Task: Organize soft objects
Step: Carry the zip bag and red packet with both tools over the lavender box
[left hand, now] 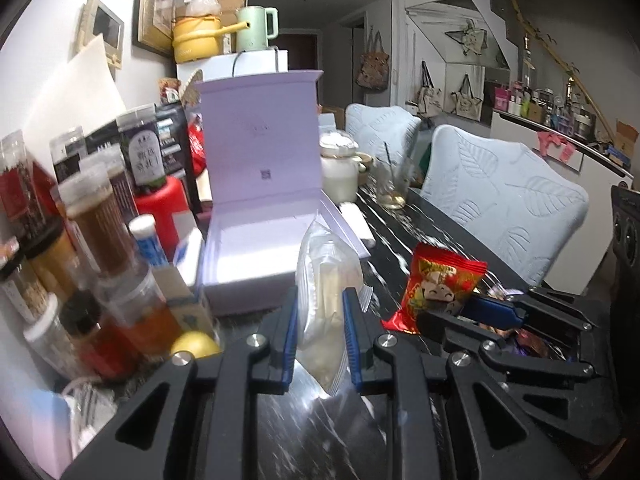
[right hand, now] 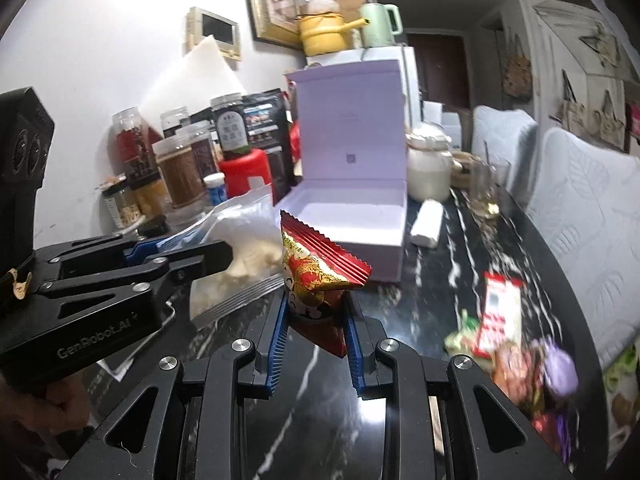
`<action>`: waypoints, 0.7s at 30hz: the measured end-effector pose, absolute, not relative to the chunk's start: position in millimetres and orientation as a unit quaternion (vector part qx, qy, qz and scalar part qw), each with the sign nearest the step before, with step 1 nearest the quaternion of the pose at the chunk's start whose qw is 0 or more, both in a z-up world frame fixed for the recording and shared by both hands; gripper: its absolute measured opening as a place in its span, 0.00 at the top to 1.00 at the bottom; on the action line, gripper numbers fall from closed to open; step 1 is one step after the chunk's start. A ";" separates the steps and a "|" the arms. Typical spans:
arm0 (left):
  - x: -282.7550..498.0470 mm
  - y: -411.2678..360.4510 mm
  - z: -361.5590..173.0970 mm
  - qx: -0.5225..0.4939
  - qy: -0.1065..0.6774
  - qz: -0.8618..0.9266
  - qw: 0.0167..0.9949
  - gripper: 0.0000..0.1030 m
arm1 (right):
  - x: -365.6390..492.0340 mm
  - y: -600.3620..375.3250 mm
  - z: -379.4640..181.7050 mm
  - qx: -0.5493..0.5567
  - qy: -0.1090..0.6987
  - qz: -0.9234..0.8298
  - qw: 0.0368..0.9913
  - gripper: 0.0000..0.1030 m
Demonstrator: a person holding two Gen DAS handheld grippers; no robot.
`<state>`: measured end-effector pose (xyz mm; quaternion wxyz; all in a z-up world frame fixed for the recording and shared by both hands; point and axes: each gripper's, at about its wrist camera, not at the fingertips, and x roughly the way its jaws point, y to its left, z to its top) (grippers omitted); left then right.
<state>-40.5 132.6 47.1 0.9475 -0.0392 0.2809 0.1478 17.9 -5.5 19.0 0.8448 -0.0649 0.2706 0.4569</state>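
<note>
Clear plastic pouch (left hand: 326, 304) clenched upright in left tongs (left hand: 320, 334); red foil snack packet (right hand: 318, 280) gripped in right tongs (right hand: 316, 344). Open lilac box (left hand: 256, 248) straight ahead, beyond both tips, nearer left tongs. Remaining snacks (right hand: 516, 344) right on dark surface (right hand: 440, 264).

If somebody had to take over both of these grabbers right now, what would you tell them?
Left gripper: shut on a clear packet, held above the table.
Right gripper: shut on a red snack packet, also lifted.
The open lilac box sits just ahead, with nothing visible in it yet.
Done: both packets picked up.
Left: probably drop both in the box, then fetch the loose packets on the table's right side.
</note>
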 end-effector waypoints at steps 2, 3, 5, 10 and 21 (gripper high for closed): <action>-31.4 141.4 53.0 -0.035 0.276 0.155 0.948 0.80 | 23.7 1.8 24.5 -0.067 0.267 0.460 0.844 0.75; -26.2 146.9 56.0 -0.033 0.272 0.159 0.948 0.80 | 27.9 6.5 28.3 -0.068 0.263 0.461 0.845 0.75; -17.6 154.1 61.2 -0.030 0.268 0.168 0.948 0.80 | 34.0 13.9 35.0 -0.072 0.255 0.459 0.848 0.75; 12.2 173.8 71.4 -0.018 0.258 0.188 0.948 0.80 | 54.4 30.1 48.4 -0.074 0.240 0.460 0.852 0.75; 87.3 218.6 70.7 -0.018 0.262 0.233 0.936 0.80 | 120.0 68.6 57.7 -0.080 0.239 0.442 0.861 0.74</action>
